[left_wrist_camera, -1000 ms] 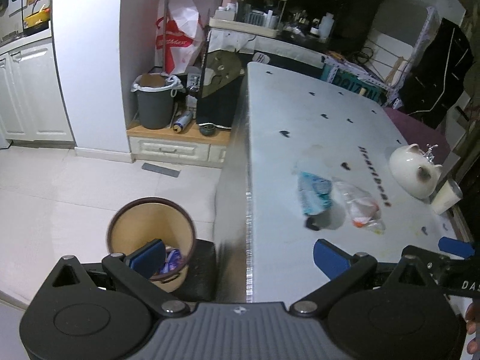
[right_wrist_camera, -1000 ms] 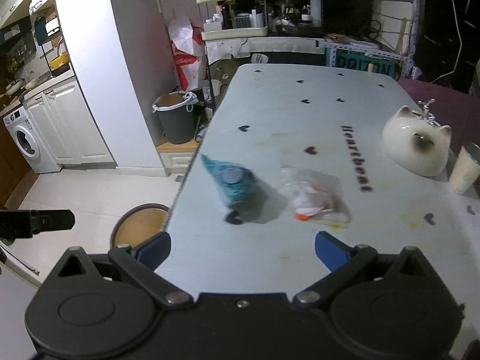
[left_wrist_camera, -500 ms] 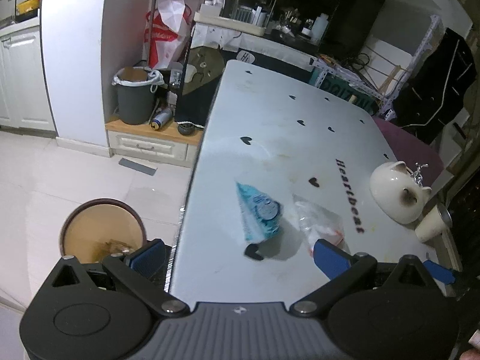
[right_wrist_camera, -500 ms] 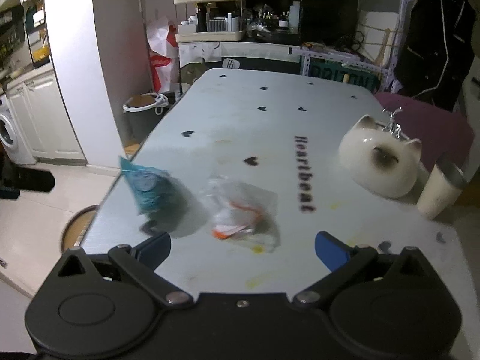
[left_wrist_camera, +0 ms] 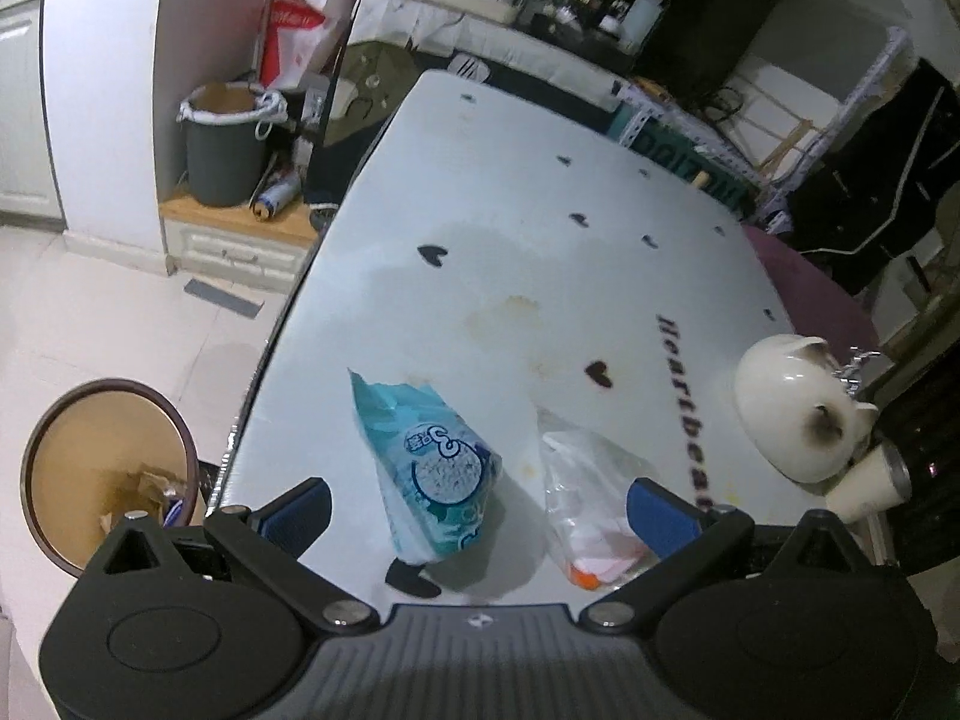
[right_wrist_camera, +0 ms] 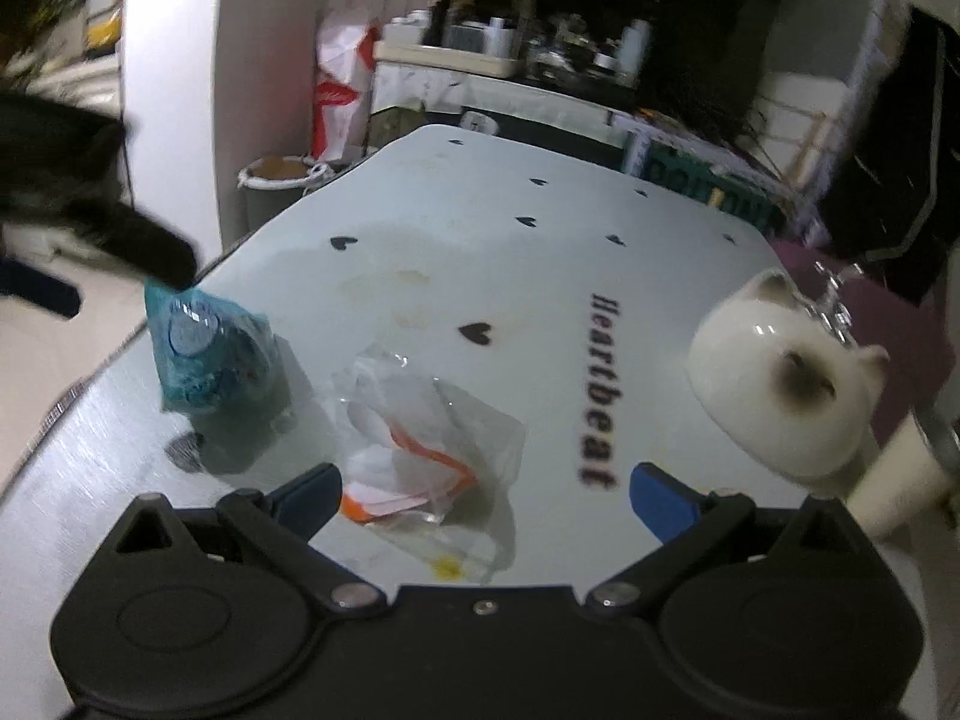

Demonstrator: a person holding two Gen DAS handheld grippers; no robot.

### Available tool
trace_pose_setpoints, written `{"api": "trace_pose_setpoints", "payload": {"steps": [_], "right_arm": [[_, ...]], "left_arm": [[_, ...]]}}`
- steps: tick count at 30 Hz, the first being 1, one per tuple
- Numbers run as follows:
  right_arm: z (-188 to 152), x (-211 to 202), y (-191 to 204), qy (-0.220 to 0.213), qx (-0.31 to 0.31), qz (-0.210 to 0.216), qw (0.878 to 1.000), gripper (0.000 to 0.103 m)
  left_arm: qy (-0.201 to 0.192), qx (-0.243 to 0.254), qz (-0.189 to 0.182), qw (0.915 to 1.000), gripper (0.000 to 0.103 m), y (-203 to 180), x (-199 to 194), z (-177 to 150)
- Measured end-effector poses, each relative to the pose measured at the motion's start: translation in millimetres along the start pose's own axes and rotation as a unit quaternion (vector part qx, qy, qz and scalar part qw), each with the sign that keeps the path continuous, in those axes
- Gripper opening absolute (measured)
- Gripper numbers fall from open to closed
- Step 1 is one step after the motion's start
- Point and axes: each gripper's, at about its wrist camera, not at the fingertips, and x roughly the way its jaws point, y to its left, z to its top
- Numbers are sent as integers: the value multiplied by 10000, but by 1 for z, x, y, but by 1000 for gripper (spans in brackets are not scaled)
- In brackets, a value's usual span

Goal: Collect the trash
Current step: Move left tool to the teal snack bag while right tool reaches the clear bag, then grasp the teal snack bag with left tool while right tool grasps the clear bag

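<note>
blue pads tip both tongs, and both stand spread wide with nothing between them. the left gripper (left_wrist_camera: 479, 501) hangs above the near edge of the table (left_wrist_camera: 540, 276), its fingers framing the teal snack bag (left_wrist_camera: 429, 468) – that bag lies on the tabletop close to the left edge, with a black heart print just at its near end. the right gripper (right_wrist_camera: 486, 489) hovers over the clear plastic bag (right_wrist_camera: 429, 426), which lies flat on the table with white and orange scraps inside, just beside the teal bag and apart from it. down on the floor to the left, beside the table – a round brown-rimmed bin (left_wrist_camera: 108, 474) with some trash already in it. further right on the table sits a white cat-shaped pot (right_wrist_camera: 786, 372), a pale cup (left_wrist_camera: 870, 477) next to it. the right wrist view is blurred
</note>
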Motion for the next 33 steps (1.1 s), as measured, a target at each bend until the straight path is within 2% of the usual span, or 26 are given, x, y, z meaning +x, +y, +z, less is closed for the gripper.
{"api": "trace_pose_setpoints", "payload": {"steps": [4,6,10,13,16,17,18,19,21,22,25,27,33], "right_arm": [[-3,13,7,-154,-442,15,9989,101],[-3,24,14,-91,-850,-105,9963,87],[-5,36,27,-157,-1479,-307,9884,79],[-7,42,38,-283,-1932,-391,9800,71],[-10,45,51,-447,-2451,-486,9672,56],[-11,46,55,-483,-2598,-485,9632,48],[-13,46,58,-504,-2726,-440,9598,39],[-12,46,60,-503,-2804,-392,9578,35],[-13,44,63,-445,-2850,-349,9569,18],[-13,43,64,-371,-2828,-357,9578,15],[-10,38,62,-209,-2572,-227,9659,14],[-8,33,59,-119,-2397,-143,9707,13],[3,21,42,196,-1414,122,9897,12]], "left_arm": [[223,-344,108,9991,103,5,24,5],[271,-633,99,9976,103,10,32,8],[287,-1225,43,9920,103,20,44,12],[283,-1388,119,9898,103,21,50,13],[332,-1510,227,9877,101,23,57,13],[341,-1544,260,9871,101,23,59,14],[342,-1577,289,9865,98,24,61,13],[354,-1595,311,9861,94,24,62,13],[388,-1651,382,9848,89,25,65,12],[413,-1670,409,9842,83,26,67,11],[473,-1651,509,9838,69,28,71,9],[446,-1623,525,9843,63,29,71,8],[347,-1131,491,9918,58,22,61,7]]}}
